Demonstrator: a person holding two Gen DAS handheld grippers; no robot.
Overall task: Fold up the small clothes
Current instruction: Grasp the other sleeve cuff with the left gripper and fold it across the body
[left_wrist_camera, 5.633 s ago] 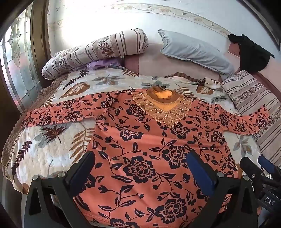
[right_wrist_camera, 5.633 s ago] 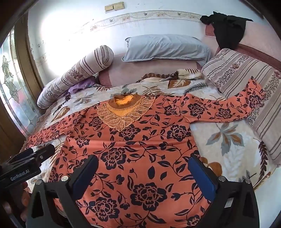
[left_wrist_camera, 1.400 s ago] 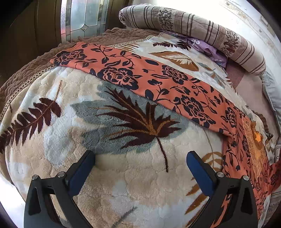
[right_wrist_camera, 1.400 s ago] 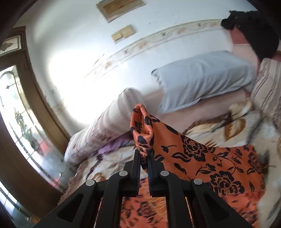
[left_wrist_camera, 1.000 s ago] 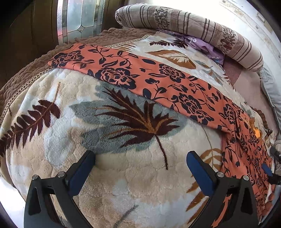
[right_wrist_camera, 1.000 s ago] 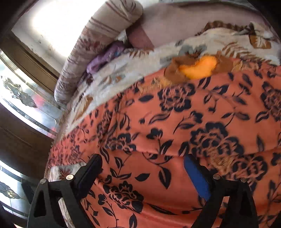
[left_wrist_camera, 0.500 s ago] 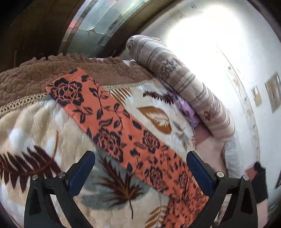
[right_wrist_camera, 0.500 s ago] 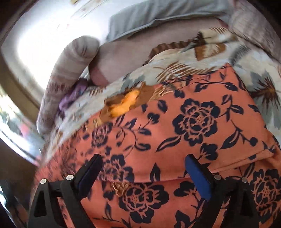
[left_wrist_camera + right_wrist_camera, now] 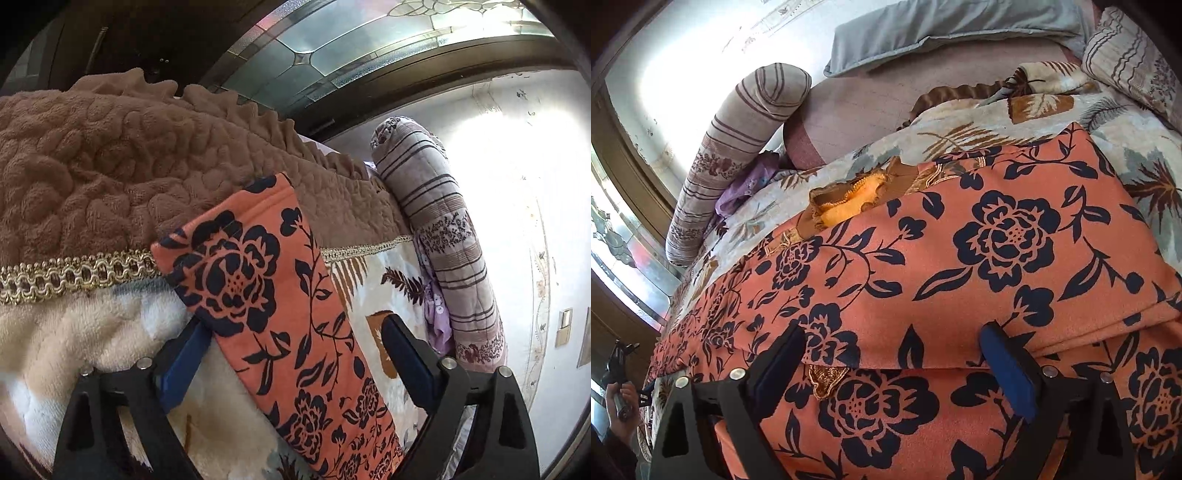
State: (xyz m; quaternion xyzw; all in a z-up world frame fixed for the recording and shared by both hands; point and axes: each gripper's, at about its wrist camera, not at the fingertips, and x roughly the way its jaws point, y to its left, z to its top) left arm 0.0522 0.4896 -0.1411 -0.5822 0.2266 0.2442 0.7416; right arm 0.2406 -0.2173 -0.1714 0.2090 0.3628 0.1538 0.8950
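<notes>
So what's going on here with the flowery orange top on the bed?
A person is folding an orange floral top spread on a bed, with a two-finger gripper in each hand. One sleeve is already folded across the body of the top. The left gripper has its jaws either side of the other sleeve near the cuff and has just been closing them, though they are not yet pinching it. The right gripper hovers open over the folded part.
</notes>
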